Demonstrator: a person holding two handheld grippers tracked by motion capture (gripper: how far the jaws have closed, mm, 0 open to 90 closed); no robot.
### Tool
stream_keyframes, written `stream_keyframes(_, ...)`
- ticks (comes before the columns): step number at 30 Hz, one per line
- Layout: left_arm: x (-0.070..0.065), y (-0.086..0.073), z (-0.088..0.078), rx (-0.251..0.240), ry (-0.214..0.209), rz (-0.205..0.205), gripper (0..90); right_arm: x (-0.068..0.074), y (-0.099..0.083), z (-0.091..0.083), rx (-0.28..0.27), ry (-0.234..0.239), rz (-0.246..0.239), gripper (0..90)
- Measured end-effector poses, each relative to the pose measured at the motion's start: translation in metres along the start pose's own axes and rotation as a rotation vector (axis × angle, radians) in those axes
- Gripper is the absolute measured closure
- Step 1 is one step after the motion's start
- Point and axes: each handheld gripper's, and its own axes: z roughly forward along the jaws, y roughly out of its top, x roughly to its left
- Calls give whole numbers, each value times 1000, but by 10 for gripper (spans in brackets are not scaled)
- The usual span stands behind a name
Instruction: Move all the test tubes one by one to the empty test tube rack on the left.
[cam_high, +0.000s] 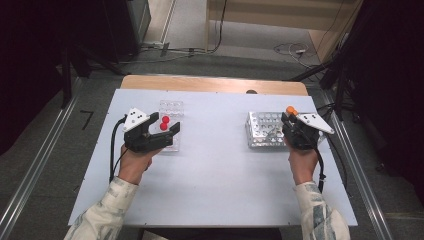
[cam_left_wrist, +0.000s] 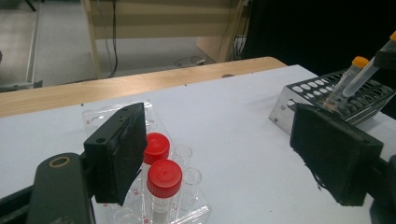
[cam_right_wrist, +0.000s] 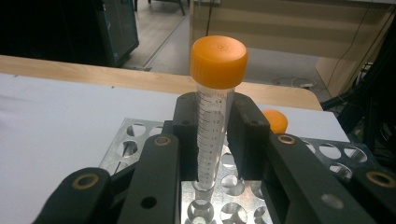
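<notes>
Over the perforated metal tube rack (cam_right_wrist: 140, 140) at your right, your right gripper (cam_right_wrist: 214, 140) is clamped on a clear graduated tube with an orange screw cap (cam_right_wrist: 215, 93), held upright with its tip just above a hole, likely so it clears the rack cleanly. A second orange-capped tube (cam_right_wrist: 275, 120) stands behind. Your left gripper (cam_left_wrist: 224, 158), jaws wide apart and holding nothing, hovers beside the two red-capped tubes (cam_left_wrist: 163, 179) in the clear plastic rack (cam_left_wrist: 196, 214), seemingly to steady it.
</notes>
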Motion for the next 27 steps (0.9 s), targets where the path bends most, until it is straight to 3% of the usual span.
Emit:
stream_keyframes(4, -1, 0, 0, 1, -2, 3, 187, 3, 4, -6, -13, 20, 2, 719)
stream_keyframes(13, -6, 1, 0, 3, -16, 15, 187, 23, 7, -14, -10, 118, -13, 719)
stream_keyframes(27, -19, 1, 2, 10, -57, 36, 187, 68, 1, -20, 14, 266, -78, 719)
